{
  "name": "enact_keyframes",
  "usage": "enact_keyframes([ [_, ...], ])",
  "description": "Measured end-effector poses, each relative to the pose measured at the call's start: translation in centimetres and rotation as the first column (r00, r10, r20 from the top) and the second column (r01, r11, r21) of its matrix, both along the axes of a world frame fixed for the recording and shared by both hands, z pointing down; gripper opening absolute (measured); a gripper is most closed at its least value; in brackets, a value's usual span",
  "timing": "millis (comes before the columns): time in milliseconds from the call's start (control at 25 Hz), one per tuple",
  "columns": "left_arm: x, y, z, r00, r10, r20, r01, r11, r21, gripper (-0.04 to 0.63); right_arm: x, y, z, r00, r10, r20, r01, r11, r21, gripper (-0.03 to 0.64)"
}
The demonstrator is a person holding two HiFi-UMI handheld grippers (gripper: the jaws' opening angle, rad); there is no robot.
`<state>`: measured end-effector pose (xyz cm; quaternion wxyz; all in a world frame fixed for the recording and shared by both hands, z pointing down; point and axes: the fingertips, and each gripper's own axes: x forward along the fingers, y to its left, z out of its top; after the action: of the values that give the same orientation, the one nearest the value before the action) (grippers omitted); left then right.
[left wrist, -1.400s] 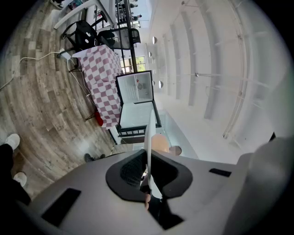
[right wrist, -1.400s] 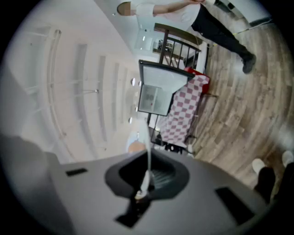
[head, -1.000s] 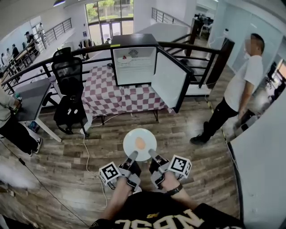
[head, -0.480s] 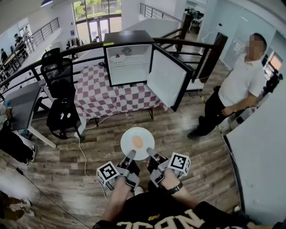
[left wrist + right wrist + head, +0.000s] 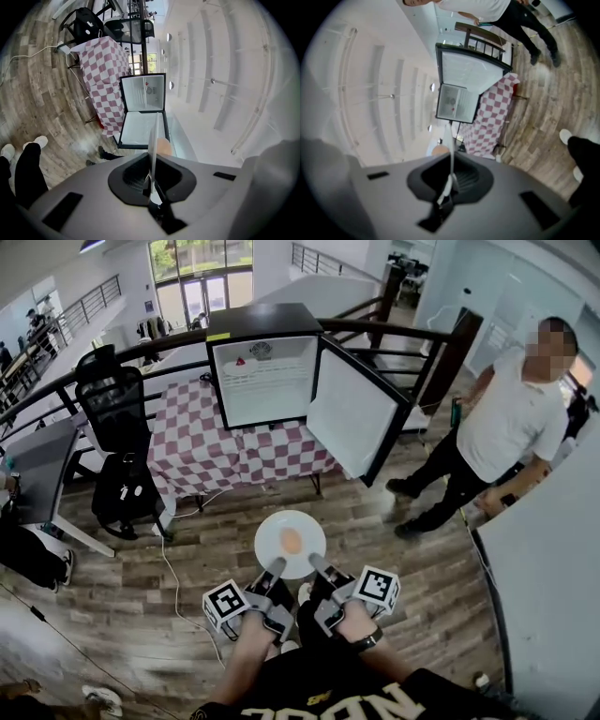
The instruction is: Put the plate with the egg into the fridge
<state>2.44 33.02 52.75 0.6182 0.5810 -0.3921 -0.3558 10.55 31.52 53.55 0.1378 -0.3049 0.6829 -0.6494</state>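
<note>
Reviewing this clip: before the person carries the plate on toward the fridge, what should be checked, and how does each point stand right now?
1. Grip of left tongs on the rim of the plate: clamped, ok.
2. Grip of right tongs on the same near rim: clamped, ok.
3. The egg sits mid-plate and the plate looks level: ok.
4. The door of the fridge is swung open: ok.
5. The floor ahead is free, and the bystander stands off to the right: ok.
6. Room on a fridge shelf: cannot tell.
</note>
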Motion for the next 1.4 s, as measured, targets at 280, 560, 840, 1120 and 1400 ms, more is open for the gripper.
enact_keyframes([
  [280, -1.0, -8.3, -1.4, 0.999, -0.037, 0.012, 0.037, 0.999, 0.03, 0.037, -1.3, -8.5, -1.7, 0.999, -0.024, 0.046, 0.022, 0.999, 0.038, 0.03],
  [560, -0.8, -16.6, -2.5, 0.998, -0.042, 0.044, 0.039, 0.998, 0.055, 0.037, -1.0, -16.7, -2.5, 0.998, -0.017, 0.061, 0.013, 0.998, 0.064, 0.031],
  [840, 0.5, -22.7, -2.9, 0.998, -0.026, 0.053, 0.023, 0.998, 0.06, 0.037, 0.2, -22.6, -3.0, 0.997, -0.002, 0.077, -0.004, 0.997, 0.075, 0.031],
  [1120, 1.2, -26.2, -2.6, 0.998, -0.046, 0.043, 0.044, 0.998, 0.048, 0.037, 1.0, -26.3, -2.9, 0.997, -0.012, 0.078, 0.006, 0.997, 0.075, 0.031],
  [1400, 1.3, -27.8, -2.3, 0.996, -0.068, 0.064, 0.067, 0.997, 0.026, 0.037, 1.1, -27.9, -2.5, 0.994, -0.023, 0.103, 0.02, 0.999, 0.033, 0.031],
])
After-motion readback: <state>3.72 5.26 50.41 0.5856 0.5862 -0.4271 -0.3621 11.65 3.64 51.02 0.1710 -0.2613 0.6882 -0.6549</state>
